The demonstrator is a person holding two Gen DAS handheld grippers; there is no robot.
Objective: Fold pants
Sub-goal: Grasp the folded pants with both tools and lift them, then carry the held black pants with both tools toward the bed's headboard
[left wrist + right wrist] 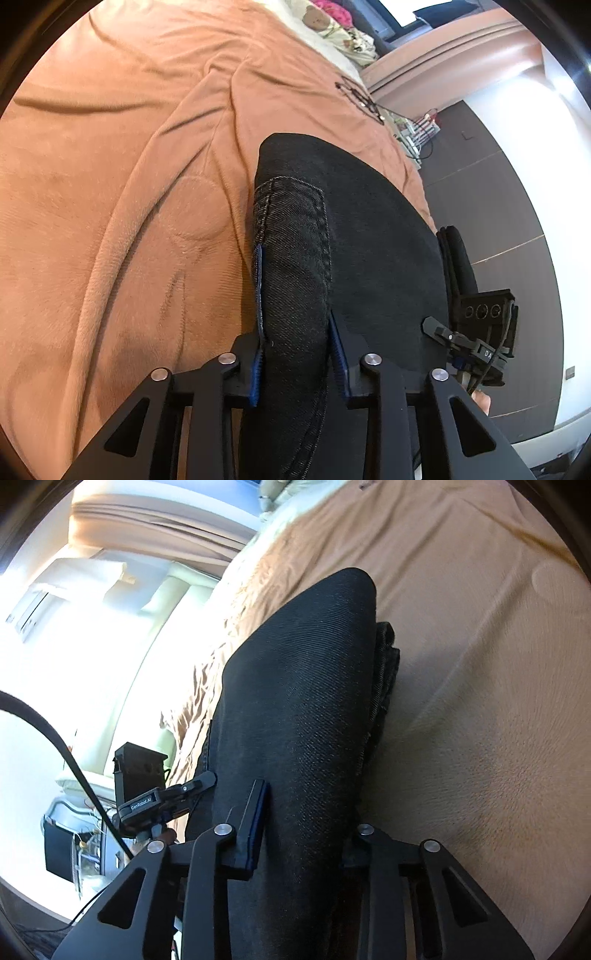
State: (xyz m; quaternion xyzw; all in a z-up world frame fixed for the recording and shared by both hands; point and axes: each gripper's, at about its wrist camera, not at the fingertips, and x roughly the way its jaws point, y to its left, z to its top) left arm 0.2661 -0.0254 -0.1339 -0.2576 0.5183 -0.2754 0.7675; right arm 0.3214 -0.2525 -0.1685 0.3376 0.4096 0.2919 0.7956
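The black denim pants [347,236] lie folded into a thick bundle on the orange-brown blanket [110,184]. My left gripper [295,295] is shut on the stitched edge of the bundle, its blue-padded fingers [258,284] pressing both sides. My right gripper [306,805] is shut on the other side of the pants [303,686]; its left finger [255,823] shows, the right one is hidden behind cloth. Each gripper shows in the other's view, the right at the bundle's right edge [480,332], the left at its left edge [147,794].
The blanket [480,664] covers a bed whose edge runs beside the pants. Dark floor [498,184] lies beyond it. Eyeglasses [360,98] rest on the blanket far off. Patterned pillows [332,26] lie at the bed's head. A cable [74,768] hangs at left.
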